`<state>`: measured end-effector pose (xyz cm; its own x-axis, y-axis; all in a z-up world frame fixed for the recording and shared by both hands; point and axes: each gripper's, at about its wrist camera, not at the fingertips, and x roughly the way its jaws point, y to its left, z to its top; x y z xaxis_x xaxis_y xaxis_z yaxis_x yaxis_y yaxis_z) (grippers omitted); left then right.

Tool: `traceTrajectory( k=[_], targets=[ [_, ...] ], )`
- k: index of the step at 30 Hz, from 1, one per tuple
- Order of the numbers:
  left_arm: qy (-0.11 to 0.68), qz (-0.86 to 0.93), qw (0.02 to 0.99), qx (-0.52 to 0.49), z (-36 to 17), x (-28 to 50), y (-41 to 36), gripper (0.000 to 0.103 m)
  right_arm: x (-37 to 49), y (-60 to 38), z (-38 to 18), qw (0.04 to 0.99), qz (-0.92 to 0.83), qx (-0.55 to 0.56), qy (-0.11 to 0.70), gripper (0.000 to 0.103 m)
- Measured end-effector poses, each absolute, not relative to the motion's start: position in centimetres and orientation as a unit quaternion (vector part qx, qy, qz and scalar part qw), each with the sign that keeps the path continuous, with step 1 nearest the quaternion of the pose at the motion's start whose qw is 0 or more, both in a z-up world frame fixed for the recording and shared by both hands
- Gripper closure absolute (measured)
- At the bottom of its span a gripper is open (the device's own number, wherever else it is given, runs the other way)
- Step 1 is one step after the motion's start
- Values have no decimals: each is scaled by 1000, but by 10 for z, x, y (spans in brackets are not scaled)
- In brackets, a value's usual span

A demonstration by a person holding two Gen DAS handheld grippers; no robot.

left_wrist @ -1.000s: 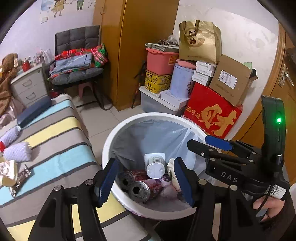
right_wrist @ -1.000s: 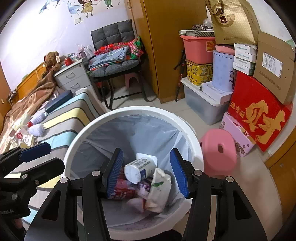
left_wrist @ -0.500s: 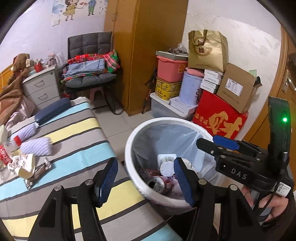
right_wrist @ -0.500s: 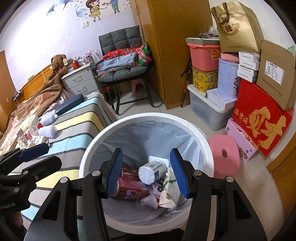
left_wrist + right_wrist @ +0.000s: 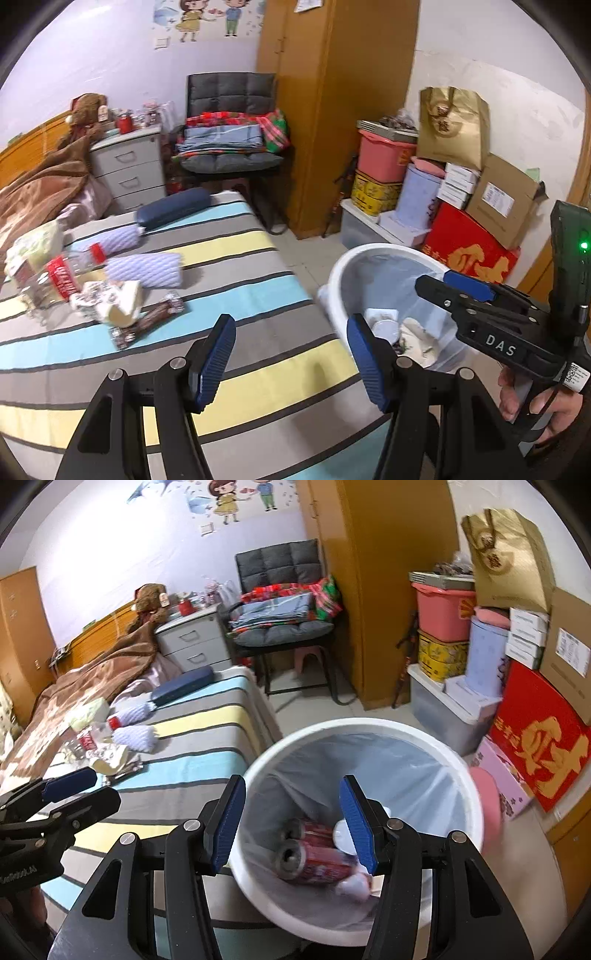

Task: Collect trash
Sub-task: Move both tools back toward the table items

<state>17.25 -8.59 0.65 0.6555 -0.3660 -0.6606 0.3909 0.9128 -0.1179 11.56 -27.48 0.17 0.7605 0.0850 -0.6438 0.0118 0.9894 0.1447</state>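
A white trash bin (image 5: 476,812) with a grey liner stands beside the bed and holds red cans (image 5: 317,858), a white cup and wrappers; it also shows in the left wrist view (image 5: 340,266). My right gripper (image 5: 291,823) is open and empty above the bin. My left gripper (image 5: 291,360) is open and empty over the striped bed (image 5: 240,373). Trash lies on the bed to the left: a clear bottle with a red label (image 5: 61,277), a crumpled wrapper (image 5: 110,299) and a dark snack wrapper (image 5: 147,321).
Two lilac rolled towels (image 5: 147,269) and a dark blue case (image 5: 173,210) lie on the bed. A brown blanket (image 5: 33,195) covers the head end. A chair (image 5: 229,155), a drawer unit (image 5: 129,170), stacked boxes (image 5: 469,251) and a pink stool (image 5: 487,805) stand around.
Both grippers have swung left, away from the bin's middle. The left gripper has moved from over the bin to over the bed, bringing the trash pile into view. Both stay open.
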Motion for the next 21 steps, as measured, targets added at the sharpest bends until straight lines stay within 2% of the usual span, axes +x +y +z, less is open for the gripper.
traceTrajectory(
  k=[21],
  targets=[
    [356,-67,931,-49,0,186,87,41,141,-183,3,930,106,22,352,48]
  ],
)
